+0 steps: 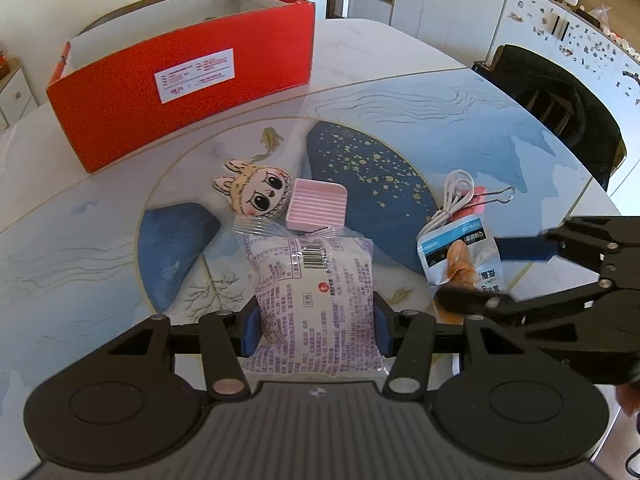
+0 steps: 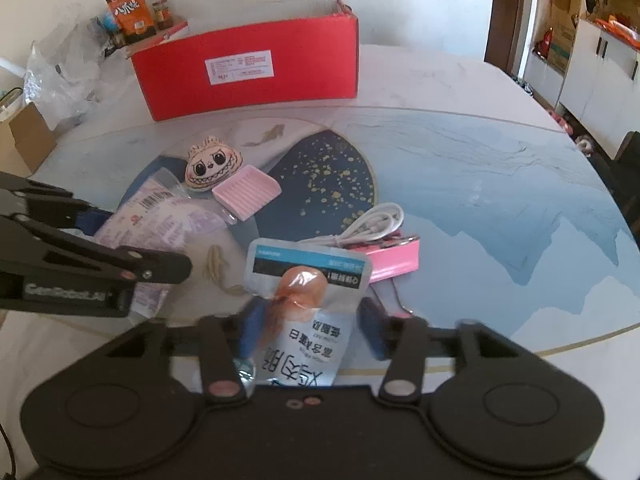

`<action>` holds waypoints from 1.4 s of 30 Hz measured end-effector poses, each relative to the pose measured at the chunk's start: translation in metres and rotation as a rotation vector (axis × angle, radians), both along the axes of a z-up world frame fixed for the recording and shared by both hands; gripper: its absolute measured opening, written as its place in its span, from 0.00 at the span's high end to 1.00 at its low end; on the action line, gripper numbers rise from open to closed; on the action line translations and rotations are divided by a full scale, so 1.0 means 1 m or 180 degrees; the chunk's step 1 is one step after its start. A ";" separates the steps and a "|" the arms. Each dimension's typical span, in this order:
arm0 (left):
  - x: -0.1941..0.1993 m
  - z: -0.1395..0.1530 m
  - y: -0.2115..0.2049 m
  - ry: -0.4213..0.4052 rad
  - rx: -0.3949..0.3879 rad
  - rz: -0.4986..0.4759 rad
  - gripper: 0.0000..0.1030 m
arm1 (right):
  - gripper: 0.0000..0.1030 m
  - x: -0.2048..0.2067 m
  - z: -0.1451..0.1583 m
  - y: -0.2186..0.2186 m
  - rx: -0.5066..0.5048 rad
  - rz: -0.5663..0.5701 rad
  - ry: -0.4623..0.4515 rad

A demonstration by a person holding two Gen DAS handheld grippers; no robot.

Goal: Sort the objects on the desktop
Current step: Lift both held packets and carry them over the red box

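Snack packs sit between both your fingers: your left gripper (image 1: 316, 330) clamps the white bun pack (image 1: 312, 292), your right gripper (image 2: 312, 330) stands slightly wide around the chicken pouch (image 2: 306, 312). Beyond them, toy, soap dish, cable, clip remain unsorted; red box (image 1: 180, 92) waits.

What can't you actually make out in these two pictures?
- Inside of the red box: both views show only its outer wall; contents hidden.
- Near end of the white snack bag: left view, covered by the left gripper.
- Pink binder clip: right view, partly under the white cable.
- Right gripper: its fingers are blurred beside the chicken pouch, so contact is unclear.
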State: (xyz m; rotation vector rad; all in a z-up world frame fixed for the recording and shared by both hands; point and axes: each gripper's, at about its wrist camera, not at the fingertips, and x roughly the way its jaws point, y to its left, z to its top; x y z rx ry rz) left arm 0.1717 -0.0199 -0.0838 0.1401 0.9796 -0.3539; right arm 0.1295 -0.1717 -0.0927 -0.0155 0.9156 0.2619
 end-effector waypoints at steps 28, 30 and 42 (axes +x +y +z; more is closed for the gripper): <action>-0.001 0.027 0.039 -0.0031 -0.0221 0.0415 0.50 | 0.43 0.007 0.032 0.026 -0.0027 0.0045 -0.0120; 0.000 0.033 0.040 -0.0061 -0.0247 0.0441 0.50 | 0.43 0.010 0.041 0.027 -0.0019 0.0051 -0.0155; 0.011 0.063 0.046 -0.0157 -0.0371 0.0551 0.50 | 0.43 0.036 0.087 0.031 0.0133 0.0110 -0.0345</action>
